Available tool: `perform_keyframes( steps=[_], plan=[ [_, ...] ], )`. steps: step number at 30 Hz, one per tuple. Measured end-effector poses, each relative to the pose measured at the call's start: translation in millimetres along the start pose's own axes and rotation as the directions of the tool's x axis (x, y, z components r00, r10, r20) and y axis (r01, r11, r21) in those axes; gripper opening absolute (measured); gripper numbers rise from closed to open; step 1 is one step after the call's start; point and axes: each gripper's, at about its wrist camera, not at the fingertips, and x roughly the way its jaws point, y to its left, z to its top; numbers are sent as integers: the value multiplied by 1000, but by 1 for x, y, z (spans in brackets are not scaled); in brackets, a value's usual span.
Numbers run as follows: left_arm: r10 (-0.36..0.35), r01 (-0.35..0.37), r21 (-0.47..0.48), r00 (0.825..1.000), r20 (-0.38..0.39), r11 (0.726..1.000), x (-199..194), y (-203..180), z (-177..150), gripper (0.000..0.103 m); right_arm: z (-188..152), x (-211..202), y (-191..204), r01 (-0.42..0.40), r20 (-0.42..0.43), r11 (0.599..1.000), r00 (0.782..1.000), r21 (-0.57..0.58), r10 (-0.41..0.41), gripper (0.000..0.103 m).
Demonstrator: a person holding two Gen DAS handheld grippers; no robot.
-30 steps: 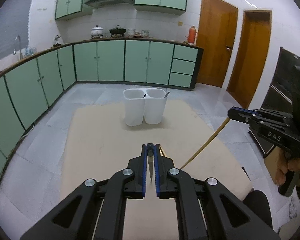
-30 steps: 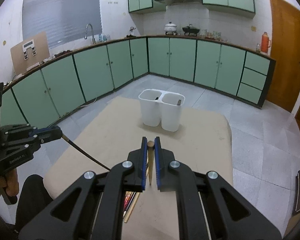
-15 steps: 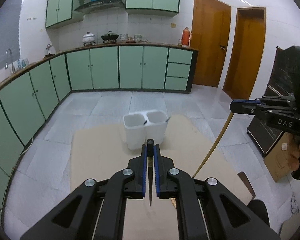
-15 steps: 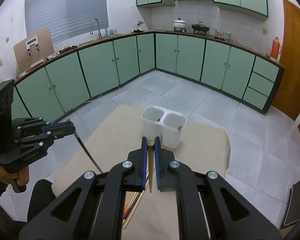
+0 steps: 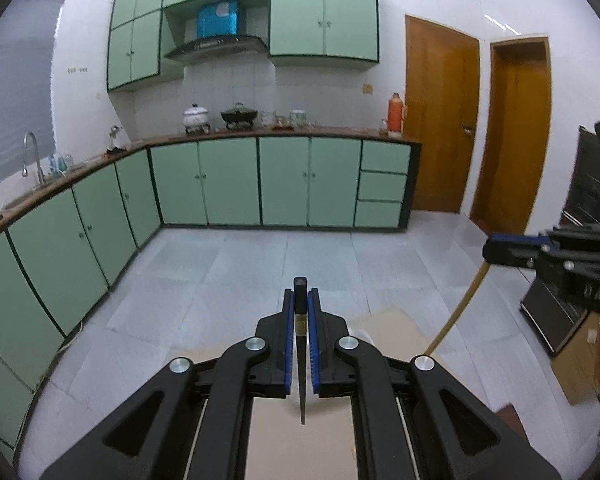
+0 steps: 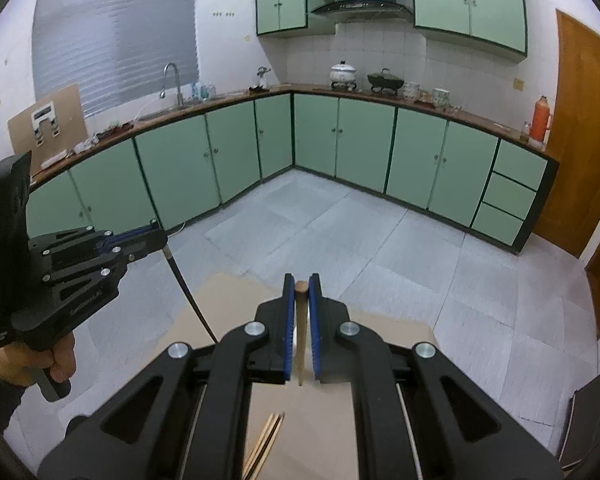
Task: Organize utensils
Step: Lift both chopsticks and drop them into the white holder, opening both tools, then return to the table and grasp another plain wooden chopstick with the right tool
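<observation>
My left gripper is shut on a black chopstick that hangs down and back from its blue pads. It also shows in the right wrist view, with the black chopstick slanting down. My right gripper is shut on a wooden chopstick. It shows in the left wrist view, with the wooden chopstick slanting down. The white utensil holder is almost hidden behind the left gripper's fingers. Both grippers are held high above the beige table.
Several loose chopsticks lie on the beige table under my right gripper. Green kitchen cabinets line the far wall and the left side. A black appliance stands at the right.
Both grippers have risen and tilted up with their chopsticks. The white holder has dropped from mid-view to behind the fingers, and more of the wall cabinets shows.
</observation>
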Motion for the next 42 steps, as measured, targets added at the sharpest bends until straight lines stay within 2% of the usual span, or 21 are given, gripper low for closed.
perform_keyframes(
  steps=[5,9,17,22,25,27,31,34,36,38,39,42],
  plan=[
    [14,-14,3,999,33,1000,34,-2,24,7,18,35,-14,30,13,999,999,17,-30,6],
    [23,-24,13,999,49,1000,68,-5,27,7,20,72,-29,47,-8,998,999,46,-47,6],
    [6,-6,-22,1000,-16,1000,130,5,-15,7,-14,139,-54,53,-82,993,996,105,-45,6],
    [2,-5,-36,996,-86,999,152,10,-49,7,-36,160,-59,50,-126,991,991,120,-35,10],
    [11,-15,-45,996,-86,999,144,15,-52,15,-38,152,-60,50,-112,990,993,129,-36,23],
    [18,-20,-43,998,-67,999,129,19,-48,17,-38,138,-59,45,-89,990,996,132,-33,23],
    [29,-31,-52,999,-32,998,92,29,-44,40,-36,93,-60,29,-5,989,1000,142,-28,26],
    [37,-38,-62,999,-16,997,60,33,-53,47,-49,54,-57,12,58,990,998,140,-21,31],
    [40,-41,-73,999,-18,996,40,32,-68,50,-68,28,-51,6,98,990,995,142,-20,35],
    [37,-38,-86,999,-21,996,21,29,-86,61,-89,7,-46,12,134,991,991,130,-29,48],
    [34,-36,-85,999,-20,996,8,25,-100,62,-104,-3,-41,21,151,993,988,120,-39,51],
    [31,-31,-75,1000,-4,997,-24,12,-144,69,-171,-26,-20,43,167,995,984,92,-58,53]
  ],
)
